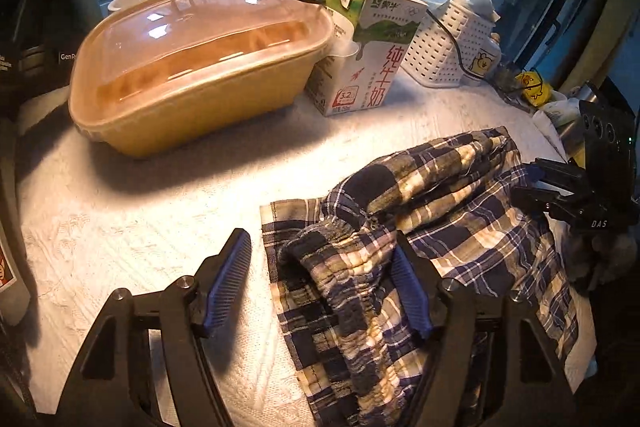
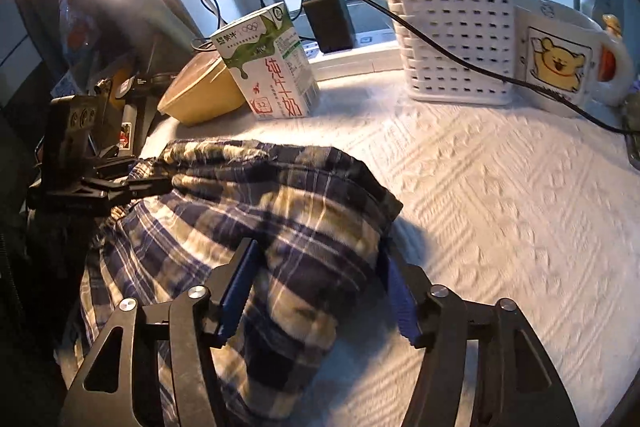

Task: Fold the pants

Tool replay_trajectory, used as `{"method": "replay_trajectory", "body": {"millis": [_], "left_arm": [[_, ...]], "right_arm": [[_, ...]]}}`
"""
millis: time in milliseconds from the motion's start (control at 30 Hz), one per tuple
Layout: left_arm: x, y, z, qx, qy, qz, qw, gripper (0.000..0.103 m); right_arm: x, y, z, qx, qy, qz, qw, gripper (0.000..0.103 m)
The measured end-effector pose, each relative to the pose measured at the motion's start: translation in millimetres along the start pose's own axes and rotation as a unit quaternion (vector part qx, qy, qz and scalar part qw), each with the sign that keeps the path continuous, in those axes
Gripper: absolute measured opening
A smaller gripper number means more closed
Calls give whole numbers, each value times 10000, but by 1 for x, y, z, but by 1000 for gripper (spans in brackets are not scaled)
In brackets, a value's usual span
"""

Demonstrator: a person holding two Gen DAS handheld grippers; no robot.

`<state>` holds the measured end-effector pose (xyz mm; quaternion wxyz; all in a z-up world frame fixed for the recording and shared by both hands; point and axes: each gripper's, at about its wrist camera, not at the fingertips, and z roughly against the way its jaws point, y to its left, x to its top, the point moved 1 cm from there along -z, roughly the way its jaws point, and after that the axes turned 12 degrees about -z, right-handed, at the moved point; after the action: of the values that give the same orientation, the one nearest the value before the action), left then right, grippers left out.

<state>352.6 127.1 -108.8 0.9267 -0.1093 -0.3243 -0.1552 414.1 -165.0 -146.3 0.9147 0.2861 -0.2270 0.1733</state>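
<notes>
The navy-and-cream plaid woven cotton-like pants [image 1: 432, 227] are looking soft, matt and rumpled, with a puckered elastic waistband. The white quilted cloth table cover [image 2: 500, 195] is showing a raised, embossed, matt texture. The tan matt-looking food container [image 1: 192, 107] is wearing a clear glossy plastic lid that is catching highlights. The white-and-green coated paper milk carton [image 1: 368, 51] is appearing smooth with a slight sheen. The white perforated plastic basket [image 2: 456, 35] is looking smooth and semi-matt. The black matt left gripper [image 1: 320, 287] and black right gripper [image 2: 316, 291] are carrying ribbed blue rubbery pads [image 1: 226, 283] and shiny metal screw heads.
</notes>
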Motion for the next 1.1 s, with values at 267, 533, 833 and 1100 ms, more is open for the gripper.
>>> {"method": "replay_trajectory", "body": {"millis": [267,533,833,1100], "left_arm": [[1,-15,-3,32,-133,-8,9999,42],[0,-26,5,253,-285,-125,9992,25],[-1,-49,43,567,-770,-400,9946,17],[-1,-73,106,946,-1504,-503,9828,17]], "right_arm": [[7,-3,-5,274,-45,-157,9995,64],[6,5,-10,318,-31,-46,9995,22],[0,41,17,-3,-616,511,9968,20],[0,82,71,-30,-1218,841,9890,20]]}}
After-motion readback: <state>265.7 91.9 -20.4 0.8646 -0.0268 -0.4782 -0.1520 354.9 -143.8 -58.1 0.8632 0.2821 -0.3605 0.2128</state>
